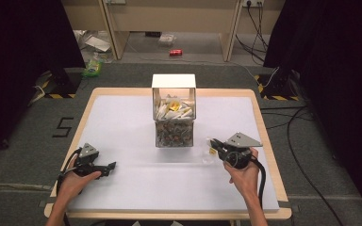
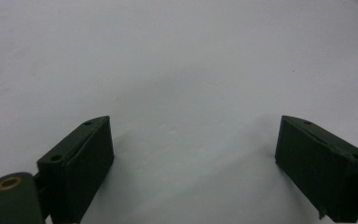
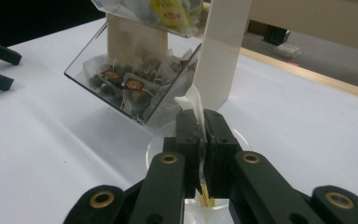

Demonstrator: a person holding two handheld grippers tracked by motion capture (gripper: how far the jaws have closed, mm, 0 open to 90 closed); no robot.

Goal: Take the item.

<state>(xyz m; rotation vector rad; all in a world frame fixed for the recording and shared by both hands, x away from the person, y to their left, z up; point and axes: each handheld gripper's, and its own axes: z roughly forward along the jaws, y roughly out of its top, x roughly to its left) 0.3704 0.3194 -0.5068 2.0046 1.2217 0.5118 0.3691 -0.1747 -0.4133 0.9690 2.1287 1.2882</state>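
Right gripper (image 3: 200,154): squeezed tight on a tea bag (image 3: 192,103).
Tea bag: pinched between the jaws, held over a clear cup (image 3: 156,144).
Left gripper (image 2: 193,163): jaws spread wide, nothing held.

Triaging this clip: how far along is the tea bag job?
Done: a white paper tea bag with a yellow tag is out of the two-tier clear plastic dispenser. In hand: the right claw is shut on it above a clear glass cup. Left: release it into the cup. The left claw rests open on the white table.
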